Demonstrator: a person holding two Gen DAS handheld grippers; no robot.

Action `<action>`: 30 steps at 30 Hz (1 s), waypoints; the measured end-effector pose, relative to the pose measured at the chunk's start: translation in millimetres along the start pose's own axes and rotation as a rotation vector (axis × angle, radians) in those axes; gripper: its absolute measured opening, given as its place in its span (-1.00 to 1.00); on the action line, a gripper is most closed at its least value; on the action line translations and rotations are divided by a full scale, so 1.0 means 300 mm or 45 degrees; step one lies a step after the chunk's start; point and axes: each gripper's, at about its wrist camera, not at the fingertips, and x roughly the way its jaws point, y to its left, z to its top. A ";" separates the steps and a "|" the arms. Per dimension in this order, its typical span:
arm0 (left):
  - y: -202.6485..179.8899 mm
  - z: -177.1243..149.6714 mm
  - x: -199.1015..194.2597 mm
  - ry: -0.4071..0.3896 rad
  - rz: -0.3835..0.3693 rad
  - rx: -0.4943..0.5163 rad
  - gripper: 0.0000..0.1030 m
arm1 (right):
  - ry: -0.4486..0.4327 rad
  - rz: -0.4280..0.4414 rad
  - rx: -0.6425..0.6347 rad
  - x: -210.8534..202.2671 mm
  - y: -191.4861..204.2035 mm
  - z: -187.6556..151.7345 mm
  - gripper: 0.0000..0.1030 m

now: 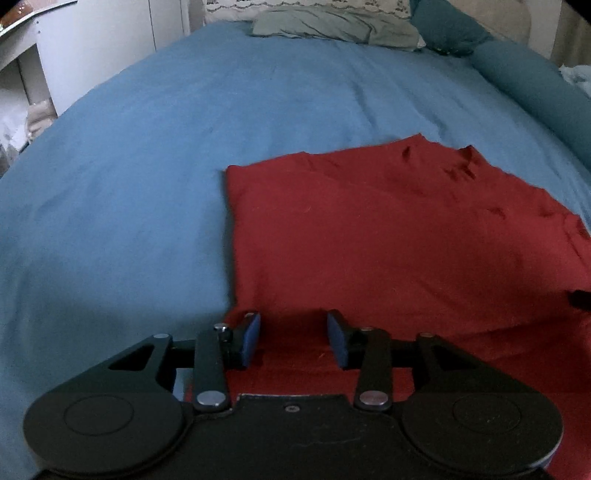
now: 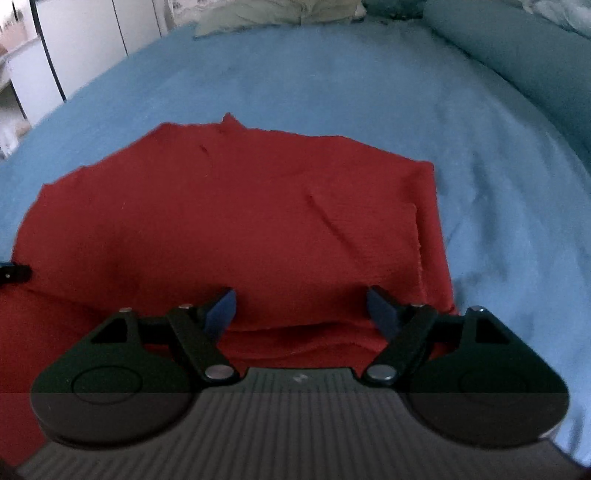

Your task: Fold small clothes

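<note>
A red garment [image 1: 388, 236] lies folded flat on the blue bed sheet [image 1: 147, 166]. My left gripper [image 1: 294, 338] hovers over the garment's near left corner, its blue pads [image 1: 251, 338] apart with only flat cloth beneath them. In the right wrist view the same garment [image 2: 240, 221] fills the middle, with stacked fold edges showing near its front. My right gripper [image 2: 302, 310] stands wide open over the near right corner, nothing pinched between its pads [image 2: 221, 312]. A dark tip of the other gripper shows at the frame edge in each view.
A grey-green pillow [image 1: 332, 26] and a lace-trimmed one lie at the head of the bed. A teal bolster [image 1: 535, 85] runs along the right side. White furniture [image 1: 74, 48] stands past the bed's left edge. Bare sheet [image 2: 498, 203] surrounds the garment.
</note>
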 end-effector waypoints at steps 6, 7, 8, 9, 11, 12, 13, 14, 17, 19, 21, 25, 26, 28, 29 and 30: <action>-0.016 0.019 -0.009 0.011 0.042 -0.026 -0.11 | 0.015 -0.004 0.017 -0.020 -0.018 -0.001 0.84; -0.015 0.021 -0.030 0.005 0.046 -0.033 -0.10 | 0.025 -0.005 0.030 -0.031 -0.024 0.007 0.84; -0.017 0.029 -0.053 -0.015 0.057 -0.035 -0.08 | 0.023 0.000 0.039 -0.045 -0.026 0.023 0.84; -0.019 0.038 -0.078 -0.040 0.066 -0.031 -0.04 | 0.007 0.009 0.042 -0.073 -0.030 0.028 0.84; -0.011 0.032 -0.171 -0.099 0.083 -0.019 0.18 | -0.046 0.027 0.039 -0.136 -0.043 0.039 0.85; -0.007 0.027 -0.219 -0.129 0.085 -0.016 0.20 | -0.072 0.036 0.042 -0.181 -0.052 0.042 0.85; -0.002 0.019 -0.277 -0.158 0.081 -0.013 0.22 | -0.095 0.047 0.046 -0.224 -0.059 0.044 0.85; 0.001 0.010 -0.322 -0.177 0.074 -0.011 0.35 | -0.118 0.056 0.047 -0.270 -0.065 0.044 0.85; 0.007 -0.036 -0.480 -0.250 0.080 -0.011 0.98 | -0.173 0.073 0.042 -0.426 -0.074 0.029 0.88; 0.014 -0.090 -0.581 -0.300 0.071 -0.017 0.99 | -0.196 0.076 0.030 -0.527 -0.076 0.005 0.95; 0.021 -0.141 -0.642 -0.284 0.049 -0.019 0.99 | -0.208 0.073 0.010 -0.614 -0.073 -0.028 1.00; 0.049 -0.282 -0.726 -0.237 0.017 -0.010 0.99 | -0.191 0.079 0.010 -0.763 -0.066 -0.135 1.00; 0.060 -0.317 -0.742 -0.228 0.010 -0.018 0.99 | -0.186 0.084 0.025 -0.790 -0.070 -0.160 1.00; 0.085 -0.402 -0.763 -0.227 -0.010 -0.038 0.99 | -0.188 0.090 0.056 -0.834 -0.071 -0.237 1.00; 0.094 -0.443 -0.769 -0.231 -0.005 -0.049 0.99 | -0.198 0.089 0.057 -0.851 -0.073 -0.277 1.00; 0.107 -0.484 -0.772 -0.233 0.004 -0.064 0.98 | -0.203 0.082 0.055 -0.863 -0.075 -0.313 1.00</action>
